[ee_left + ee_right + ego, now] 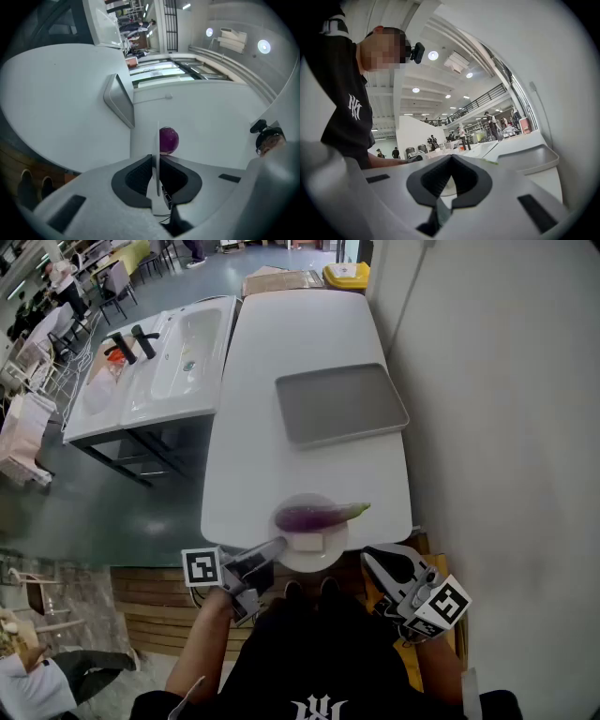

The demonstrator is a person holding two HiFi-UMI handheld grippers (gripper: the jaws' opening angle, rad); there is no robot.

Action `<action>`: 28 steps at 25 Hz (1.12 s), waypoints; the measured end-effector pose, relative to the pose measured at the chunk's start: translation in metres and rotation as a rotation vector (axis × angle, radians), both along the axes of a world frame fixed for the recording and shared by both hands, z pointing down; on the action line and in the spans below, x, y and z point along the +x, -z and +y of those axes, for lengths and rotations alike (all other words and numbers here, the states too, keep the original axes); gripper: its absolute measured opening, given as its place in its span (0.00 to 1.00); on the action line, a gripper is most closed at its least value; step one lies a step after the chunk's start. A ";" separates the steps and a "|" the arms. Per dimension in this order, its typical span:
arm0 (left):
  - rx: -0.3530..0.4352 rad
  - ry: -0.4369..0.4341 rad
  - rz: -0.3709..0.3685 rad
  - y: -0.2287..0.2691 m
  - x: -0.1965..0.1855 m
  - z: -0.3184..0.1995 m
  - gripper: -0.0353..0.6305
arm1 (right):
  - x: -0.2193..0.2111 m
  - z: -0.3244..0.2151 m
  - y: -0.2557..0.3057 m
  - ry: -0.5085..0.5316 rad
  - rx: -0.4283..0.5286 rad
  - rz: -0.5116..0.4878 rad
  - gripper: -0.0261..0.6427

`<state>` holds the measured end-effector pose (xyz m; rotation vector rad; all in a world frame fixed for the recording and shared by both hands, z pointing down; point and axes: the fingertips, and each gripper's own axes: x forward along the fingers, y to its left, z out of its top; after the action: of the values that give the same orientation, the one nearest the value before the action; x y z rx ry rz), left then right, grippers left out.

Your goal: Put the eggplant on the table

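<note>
While left gripper (157,159) pinches plate (157,133), eggplant (168,139) end-on

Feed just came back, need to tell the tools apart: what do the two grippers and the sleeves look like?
The left gripper and right gripper match: pale grey bodies, black ribbed pads inside the jaws. Each carries a white cube with black square markers. The person wears a black short-sleeved T-shirt with white print.

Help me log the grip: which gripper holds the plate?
The left gripper: its jaws are shut on the rim of the plate, which bears the eggplant. The right gripper is shut on nothing.
</note>
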<state>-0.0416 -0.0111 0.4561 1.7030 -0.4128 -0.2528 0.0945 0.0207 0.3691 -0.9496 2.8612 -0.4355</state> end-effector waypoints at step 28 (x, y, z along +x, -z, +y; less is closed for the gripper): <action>0.005 -0.009 0.056 0.003 -0.022 0.012 0.09 | -0.045 -0.026 -0.066 0.025 -0.679 -0.286 0.21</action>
<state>-0.0640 0.0012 0.4530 1.6988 -0.3634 -0.2943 0.0498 -0.0055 0.4346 -0.8263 2.4813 -1.4700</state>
